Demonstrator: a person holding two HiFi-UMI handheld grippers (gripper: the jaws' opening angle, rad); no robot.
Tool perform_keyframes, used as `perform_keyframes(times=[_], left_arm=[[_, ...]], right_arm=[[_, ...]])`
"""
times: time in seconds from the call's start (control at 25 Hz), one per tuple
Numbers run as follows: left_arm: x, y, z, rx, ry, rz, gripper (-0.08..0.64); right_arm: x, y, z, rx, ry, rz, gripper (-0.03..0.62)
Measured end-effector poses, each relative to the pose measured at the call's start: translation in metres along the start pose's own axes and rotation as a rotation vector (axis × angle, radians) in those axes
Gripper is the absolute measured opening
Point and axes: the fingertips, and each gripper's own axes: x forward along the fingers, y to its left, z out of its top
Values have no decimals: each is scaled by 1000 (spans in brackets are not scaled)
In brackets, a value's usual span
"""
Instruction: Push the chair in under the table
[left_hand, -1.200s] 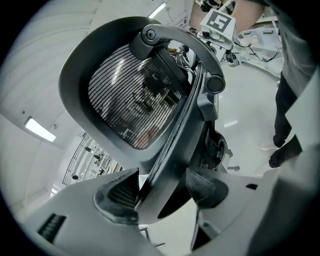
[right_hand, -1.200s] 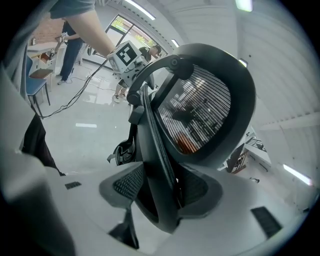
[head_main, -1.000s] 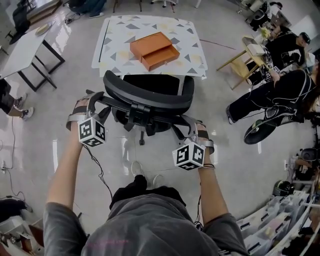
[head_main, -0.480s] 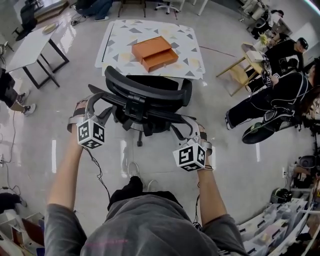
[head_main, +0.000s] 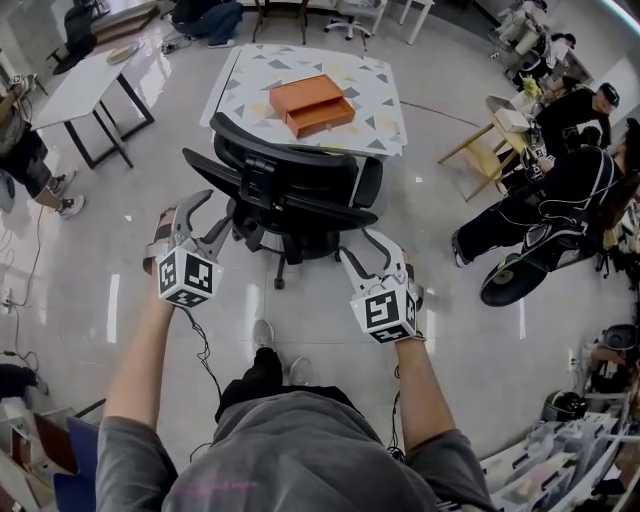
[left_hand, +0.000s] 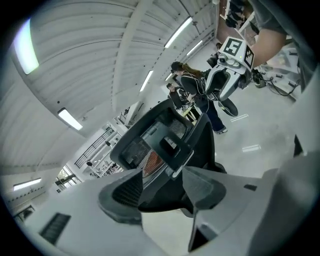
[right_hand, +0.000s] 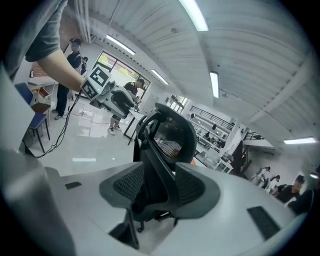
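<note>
Rolling clear of the person, the chair (head_main: 290, 190) has moved toward the worktop (head_main: 375, 100) since a second ago. Its back now stands just beside the near edge, and the seat looks at least partly under the top. Contact status has changed too: both grippers were pressed to the rear of the chair back, and both now hang short of it with floor showing between. Left gripper (head_main: 222, 212): fingers apart, having just been closing slightly, with nothing clamped; the chair shows only beyond the gap. Right gripper (head_main: 357, 243): fingers apart and unchanged in spread, likewise holding nothing, the chair's rear spine lined up past the gap but not touched. Assessment: the push appears delivered and released, so the task reads as complete or nearly so. Whether the chair is fully seated under the worktop cannot be confirmed from above, and one more short shove may be needed. Inventory: one chair; one patterned worktop; one orange box (head_main: 312, 105) lying on that worktop; two grippers, one per hand. Several other people are at the right edge of the room, well apart from the chair.
</note>
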Motion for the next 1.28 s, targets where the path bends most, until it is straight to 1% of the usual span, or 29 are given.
perform_keyframes(times=[0.08,0.24,0.36,0.48,0.6,0.84,0.96,1.12,1.28], left_arm=[[-12,-9,10,-39,-16,15,248],[-34,-22,27,-124,-46,42,220],[-46,-31,33,-177,-56,51,206],[-57,-37,38,-228,-75,59,187],[-67,-42,42,-279,-96,59,169],[-82,-52,42,-377,-164,40,133],[-94,-51,40,-413,-192,36,117],[-108,-47,36,-438,-226,23,100],[-119,-44,26,-471,-251,4,78]], right_arm=[[-11,2,-3,13,-14,4,204],[-33,5,-7,42,-43,13,204],[-45,5,-8,72,-67,13,202],[-54,9,-5,106,-114,23,202],[-63,12,-2,147,-148,24,187],[-74,19,2,226,-169,11,172],[-80,26,11,268,-184,1,156],[-87,33,29,327,-216,-22,143],[-88,45,40,380,-229,-35,123]])
